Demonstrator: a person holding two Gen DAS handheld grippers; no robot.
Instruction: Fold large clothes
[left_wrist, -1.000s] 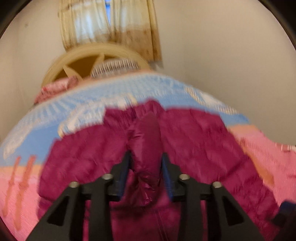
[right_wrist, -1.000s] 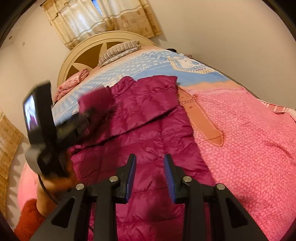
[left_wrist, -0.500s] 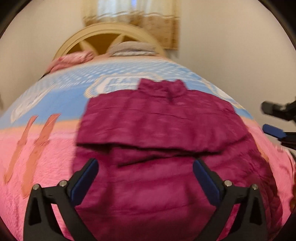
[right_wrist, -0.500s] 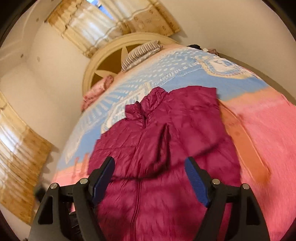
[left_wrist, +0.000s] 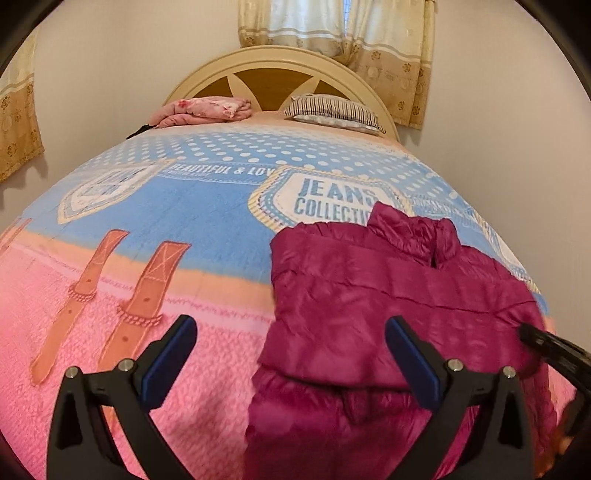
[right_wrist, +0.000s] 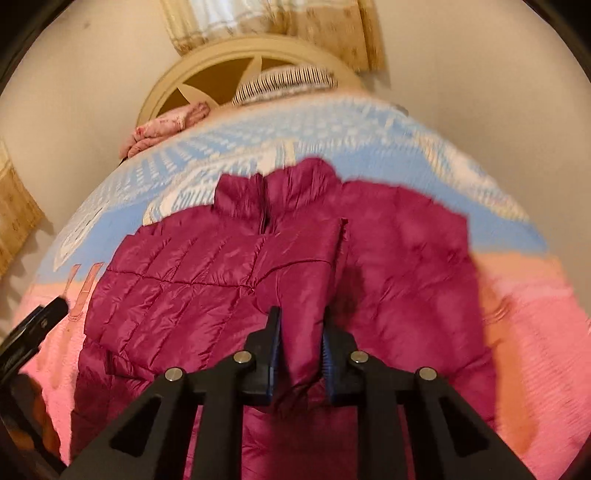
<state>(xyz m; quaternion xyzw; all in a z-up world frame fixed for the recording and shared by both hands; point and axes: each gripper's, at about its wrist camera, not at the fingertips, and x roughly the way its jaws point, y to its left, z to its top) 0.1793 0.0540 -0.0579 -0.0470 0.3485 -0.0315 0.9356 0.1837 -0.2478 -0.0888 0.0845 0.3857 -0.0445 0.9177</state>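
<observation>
bed (left_wrist: 221, 221): 1 jacket (left_wrist: 369, 295), 2 pillows | left tool (left_wrist: 291, 365) wide, empty | right tool (right_wrist: 301, 354) closing on sleeve (right_wrist: 306, 280)

I am looking along the left claw (left_wrist: 290, 363) at the bed (left_wrist: 207, 206), which is wearing a printed cover, blue with white dots on the far half and pink under and just ahead of the claw. A magenta puffer jacket (left_wrist: 388, 302) is lying directly on that cover, ahead of the claw and to its right, collar pointing toward the headboard (left_wrist: 273, 61). Far beyond the claw, against the headboard, a folded pink floral blanket (left_wrist: 203, 110) is sitting to the left and a striped pillow (left_wrist: 332, 112) is resting to the right, the two apart from each other.
</observation>
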